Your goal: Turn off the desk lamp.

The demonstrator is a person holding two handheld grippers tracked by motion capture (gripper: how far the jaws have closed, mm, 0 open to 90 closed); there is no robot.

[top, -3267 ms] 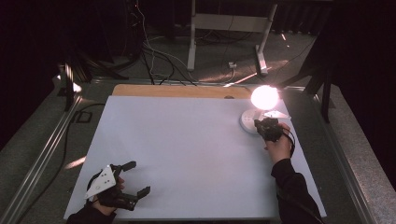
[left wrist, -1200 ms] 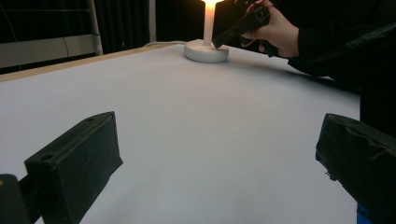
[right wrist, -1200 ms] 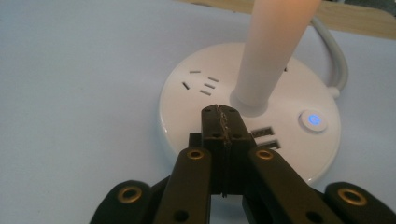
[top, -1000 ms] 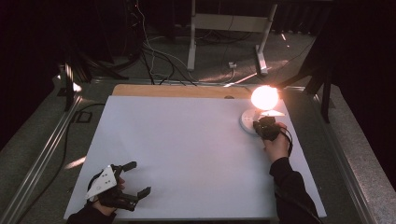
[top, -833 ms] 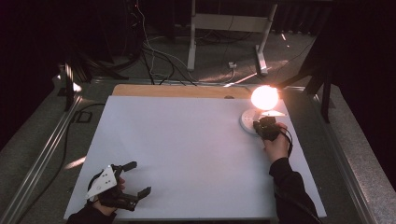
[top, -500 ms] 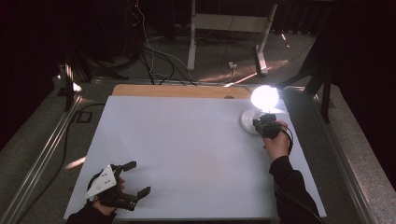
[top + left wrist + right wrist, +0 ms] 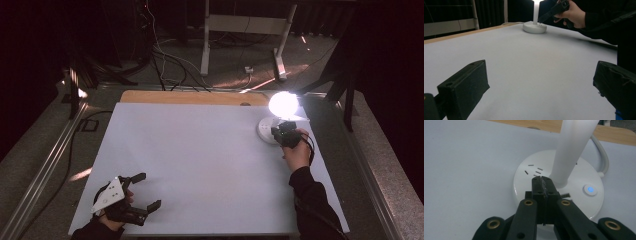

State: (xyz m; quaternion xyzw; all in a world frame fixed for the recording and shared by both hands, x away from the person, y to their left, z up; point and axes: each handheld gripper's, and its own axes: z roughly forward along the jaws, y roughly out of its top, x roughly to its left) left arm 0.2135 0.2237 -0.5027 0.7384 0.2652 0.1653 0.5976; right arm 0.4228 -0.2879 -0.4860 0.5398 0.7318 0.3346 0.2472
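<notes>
A small white desk lamp with a round plastic base [image 7: 267, 129] and a lit globe head stood on the far right part of the pale grey bench [image 7: 200, 160], near the wooden strip along the bench's far edge [image 7: 190, 97]. Its white upright stem [image 7: 574, 147] rose from the base; a button glowing blue [image 7: 590, 189] sat on the base to one side of the stem, with small slots on the other side. A white cord [image 7: 602, 160] ran off behind the base.

The right hand-held gripper [image 7: 541, 182] had its jaws pressed together with nothing between them, tips over the base just in front of the stem. Whether the tips touched the base could not be told.

The left hand-held gripper [image 7: 142, 190] lay at the near left corner of the bench, jaws wide apart and empty, well apart from the lamp.
</notes>
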